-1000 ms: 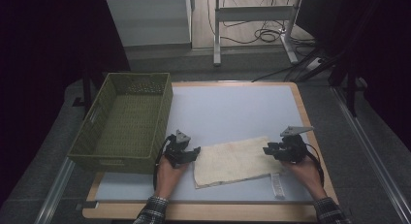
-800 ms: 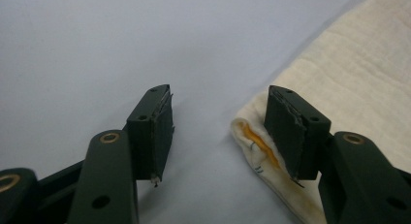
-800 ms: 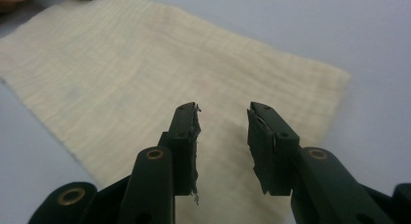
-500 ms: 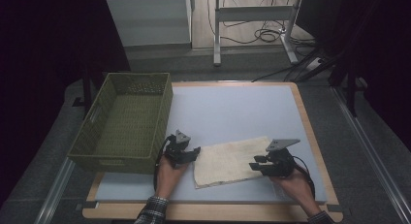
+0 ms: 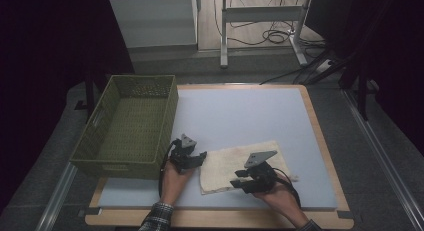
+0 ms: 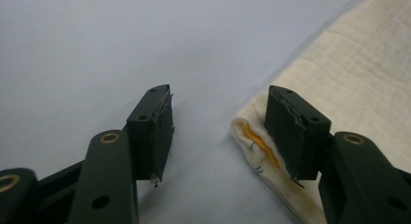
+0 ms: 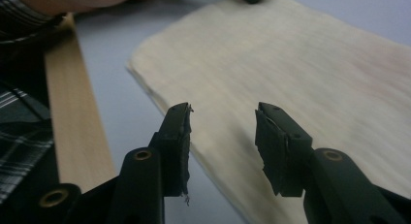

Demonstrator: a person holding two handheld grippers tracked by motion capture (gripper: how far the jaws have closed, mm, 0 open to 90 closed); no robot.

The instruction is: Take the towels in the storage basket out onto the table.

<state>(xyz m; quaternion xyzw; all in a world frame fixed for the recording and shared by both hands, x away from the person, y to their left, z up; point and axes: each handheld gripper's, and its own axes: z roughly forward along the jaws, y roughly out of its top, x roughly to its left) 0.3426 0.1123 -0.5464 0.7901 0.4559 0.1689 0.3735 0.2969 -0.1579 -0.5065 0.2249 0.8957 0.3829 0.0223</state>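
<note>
Cream cloth (image 5: 240, 166) lies folded flat on the pale blue mat (image 5: 250, 116), toward the near edge and a little right of middle. Behind it the mat runs bare all the way to the far rim, and there is open room to the right as well, up to the wooden border (image 5: 320, 141) of the table. In front, just a narrow strip of mat and the wooden lip separate the cloth from the person.

At the cloth's left corner sits the left gripper (image 5: 192, 158), jaws apart. In the left gripper view one jaw lies against the folded corner, where a yellow inner layer peeps out, while the other stands over bare mat; nothing is pinched between them.

Over the cloth's near right part hangs the right gripper (image 5: 240, 182), pointing left across it. Its jaws have just been opening and stand parted above the near edge in the right gripper view, holding nothing; whether the tips touch the fabric I cannot tell.

On the left of the table stands a green woven basket (image 5: 165, 98), its near right corner just beside the left gripper. Its inside shows bare weave.
</note>
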